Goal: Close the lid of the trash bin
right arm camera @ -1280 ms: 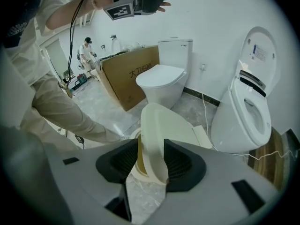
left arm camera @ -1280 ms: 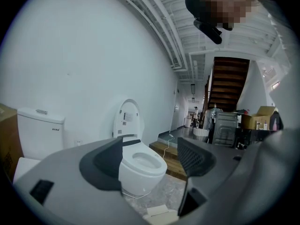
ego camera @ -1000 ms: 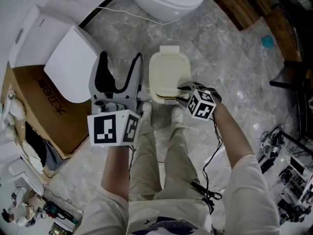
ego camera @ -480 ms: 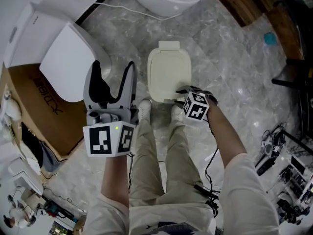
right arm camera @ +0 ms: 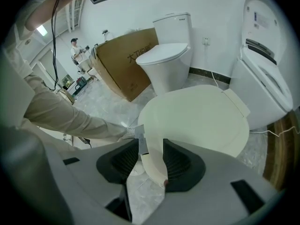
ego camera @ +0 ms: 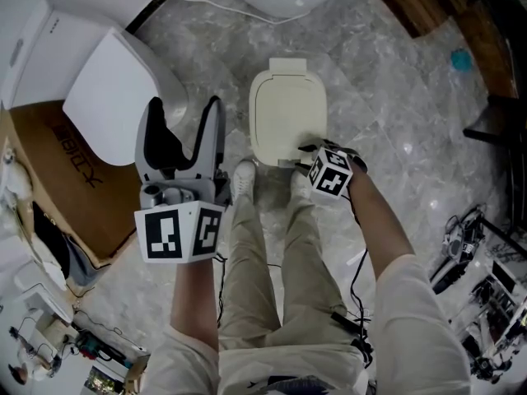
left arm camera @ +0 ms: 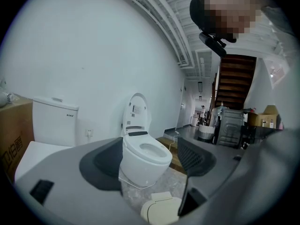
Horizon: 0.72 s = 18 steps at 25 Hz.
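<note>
"Fingers (right arm camera: 180, 162) of the right gripper (right arm camera: 151, 150) were drawn narrow on the front lip of the lid (right arm camera: 201, 118)," the inspector reported. "That lid lay low and near flat over the trash bin (left arm camera: 149, 214), at upper centre of the head view. I could not confirm that it sat home all round."

"What did the step call for, in your judgement?"

"A light hold and a slow descent until lip met rim. The fingers should let go only once the lid bore its own weight, then draw back along the near edge so that no pad got caught under the lip. A hard push risked shoving the bin across the floor (ego camera: 387, 97)."

"And the arms?"

"The right forearm ran from lower right up to frame centre, with the marker cube uppermost and the fingers aimed at the lid's near edge, just beside the shoes (ego camera: 244, 179). The left gripper (ego camera: 185, 109) was held high at centre left, near the closed toilet (ego camera: 115, 89) and the cardboard box (ego camera: 58, 179). Its fingers were wide apart with nothing between them."
</note>
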Motion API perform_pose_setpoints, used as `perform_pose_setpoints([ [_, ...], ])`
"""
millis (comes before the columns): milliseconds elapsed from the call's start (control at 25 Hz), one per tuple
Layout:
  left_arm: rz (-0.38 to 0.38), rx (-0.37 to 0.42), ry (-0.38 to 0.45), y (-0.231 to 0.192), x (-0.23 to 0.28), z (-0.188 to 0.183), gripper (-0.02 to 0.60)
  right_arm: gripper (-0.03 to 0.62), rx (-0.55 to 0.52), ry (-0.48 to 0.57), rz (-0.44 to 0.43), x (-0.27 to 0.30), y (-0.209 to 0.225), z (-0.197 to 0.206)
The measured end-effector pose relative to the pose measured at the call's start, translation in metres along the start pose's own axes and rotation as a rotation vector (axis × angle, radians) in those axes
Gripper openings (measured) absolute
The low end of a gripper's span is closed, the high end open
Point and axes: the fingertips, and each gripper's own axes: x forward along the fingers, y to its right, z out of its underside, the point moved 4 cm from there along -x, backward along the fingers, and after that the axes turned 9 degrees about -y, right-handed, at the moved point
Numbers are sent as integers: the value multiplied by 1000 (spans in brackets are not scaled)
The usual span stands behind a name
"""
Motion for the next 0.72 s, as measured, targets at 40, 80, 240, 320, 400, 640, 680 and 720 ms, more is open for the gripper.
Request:
perform_pose_setpoints([
  [40,0,0,-1,0,0,1,341,173,-1,-4,-1,2,0,1],
  [80,1,1,-2,1,1,3,341,173,0,-7,-1,4,1,1],
  [240,5,0,-7,2,3,9,341,175,16,-14,-1,12,1,3],
  [320,4,-2,-6,3,4,11,341,170,23,-7,3,13,2,4],
  [400,3,-3,-7,3,6,12,341,163,37,5,8,13,3,4],
  [640,6,-1,-7,6,9,13,342,155,58,-9,7,18,5,5],
  [680,6,0,-7,6,10,12,341,153,55,-12,8,18,5,6],
  [720,5,1,-6,6,10,12,342,147,54,-12,8,18,6,6],
])
